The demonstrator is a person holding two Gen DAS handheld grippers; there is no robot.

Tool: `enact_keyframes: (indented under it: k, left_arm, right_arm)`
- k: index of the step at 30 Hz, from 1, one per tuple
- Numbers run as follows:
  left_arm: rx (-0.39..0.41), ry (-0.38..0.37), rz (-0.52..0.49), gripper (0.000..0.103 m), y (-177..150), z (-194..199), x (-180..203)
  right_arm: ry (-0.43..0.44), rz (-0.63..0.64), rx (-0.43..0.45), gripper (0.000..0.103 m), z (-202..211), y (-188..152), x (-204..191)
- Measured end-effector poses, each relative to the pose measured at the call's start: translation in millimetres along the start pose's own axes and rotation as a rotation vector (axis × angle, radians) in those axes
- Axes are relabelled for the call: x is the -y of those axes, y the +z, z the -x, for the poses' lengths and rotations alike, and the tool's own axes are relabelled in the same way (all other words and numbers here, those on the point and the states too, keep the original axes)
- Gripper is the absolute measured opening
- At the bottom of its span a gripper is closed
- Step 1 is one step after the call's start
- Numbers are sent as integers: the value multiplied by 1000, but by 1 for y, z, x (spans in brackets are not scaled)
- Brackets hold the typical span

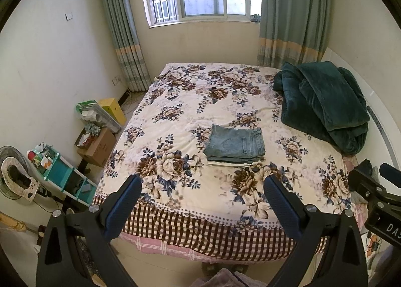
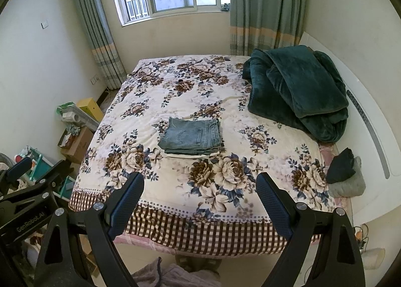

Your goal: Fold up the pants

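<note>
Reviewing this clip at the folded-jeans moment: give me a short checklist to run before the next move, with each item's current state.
1. Jeans folded into a compact stack on the bed: ok.
2. Left gripper open and empty: ok.
3. Right gripper open and empty: ok.
4. Both grippers clear of the jeans, back at the bed's near edge: ok.
5. Green blanket apart from the jeans: ok.
6. Pale cloth layer under the jeans, part of the stack or separate: cannot tell.

Left gripper (image 1: 202, 186), right gripper (image 2: 200, 184), black frames, blue ribbed fingers (image 1: 124, 208), silver screws, white lettering
</note>
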State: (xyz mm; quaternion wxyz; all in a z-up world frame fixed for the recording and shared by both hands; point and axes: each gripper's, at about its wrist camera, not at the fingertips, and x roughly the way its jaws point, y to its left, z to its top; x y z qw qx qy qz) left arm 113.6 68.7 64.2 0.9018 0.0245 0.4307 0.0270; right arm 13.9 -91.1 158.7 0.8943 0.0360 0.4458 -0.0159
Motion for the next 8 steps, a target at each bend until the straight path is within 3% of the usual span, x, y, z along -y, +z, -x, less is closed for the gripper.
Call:
enact_keyframes:
  k: [8]
  left_arm:
    - [1,-7,-10,100,5,-6,5]
  right_arm:
    - [0,-1,1,93,0,0,2]
